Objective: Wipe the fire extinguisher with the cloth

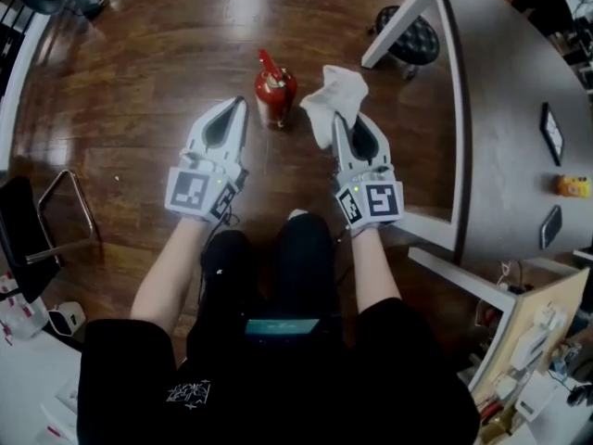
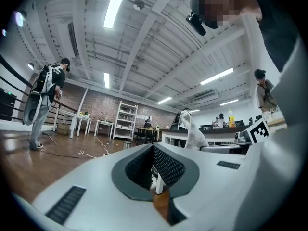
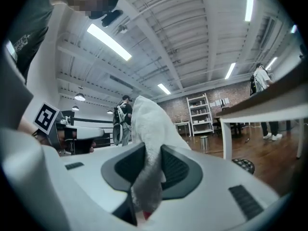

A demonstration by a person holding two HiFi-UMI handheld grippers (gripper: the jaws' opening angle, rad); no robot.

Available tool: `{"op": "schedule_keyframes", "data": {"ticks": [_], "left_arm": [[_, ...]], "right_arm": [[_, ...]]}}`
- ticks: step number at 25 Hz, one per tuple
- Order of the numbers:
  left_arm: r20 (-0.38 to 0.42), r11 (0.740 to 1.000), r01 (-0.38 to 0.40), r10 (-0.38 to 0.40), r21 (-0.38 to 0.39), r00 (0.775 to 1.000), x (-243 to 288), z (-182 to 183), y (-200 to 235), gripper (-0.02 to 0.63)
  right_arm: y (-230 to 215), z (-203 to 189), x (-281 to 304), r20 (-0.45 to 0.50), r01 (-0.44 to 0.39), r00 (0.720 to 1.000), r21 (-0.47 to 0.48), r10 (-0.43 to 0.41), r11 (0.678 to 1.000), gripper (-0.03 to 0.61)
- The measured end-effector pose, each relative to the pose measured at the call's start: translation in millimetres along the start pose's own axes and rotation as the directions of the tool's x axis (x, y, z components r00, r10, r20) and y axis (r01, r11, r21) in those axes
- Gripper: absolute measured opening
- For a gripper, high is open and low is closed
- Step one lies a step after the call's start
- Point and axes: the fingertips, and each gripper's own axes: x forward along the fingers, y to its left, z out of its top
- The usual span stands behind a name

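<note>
Dark wooden floor (image 1: 157, 63) spreads under both tongs. Right tongs (image 1: 339, 119) pinch a crumpled white cloth (image 1: 335, 95), which hides their tips. Left tongs (image 1: 238, 106) sit closed, empty. Between them, at upper centre, a small red fire extinguisher (image 1: 275, 91) stands, its label unreadable.

Glossy dark-brown plank floor (image 1: 139, 82) fills the frame; a curved grey table with white legs (image 1: 500, 109) stands at right; long ceiling strip lights (image 2: 117, 4) glow.

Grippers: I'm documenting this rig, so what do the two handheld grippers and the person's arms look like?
Both are white wedge-shaped shells tapering to jaws with black ribbed pads: left gripper, right gripper. Each carries a cube of black-and-white square markers. The person wears short black sleeves.
</note>
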Motion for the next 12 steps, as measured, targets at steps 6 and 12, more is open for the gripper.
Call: {"op": "schedule_keyframes", "data": {"ticks": [6, 12], "left_arm": [[0.024, 0.999, -0.009, 0.008, 0.041, 1.0, 21.1, -117.2, 29.3, 0.002], [0.036, 0.999, -0.032, 0.031, 0.033, 0.999, 22.2, -165.0, 50.5, 0.003]], "right_arm": [[-29.1, -117.5, 37.3, 0.025, -0.05, 0.998, -0.015, 0.05, 0.999, 0.118], [-38.2, -164.8, 53.0, 0.037, -0.112, 0.993, 0.002, 0.112, 0.994, 0.118]]}}
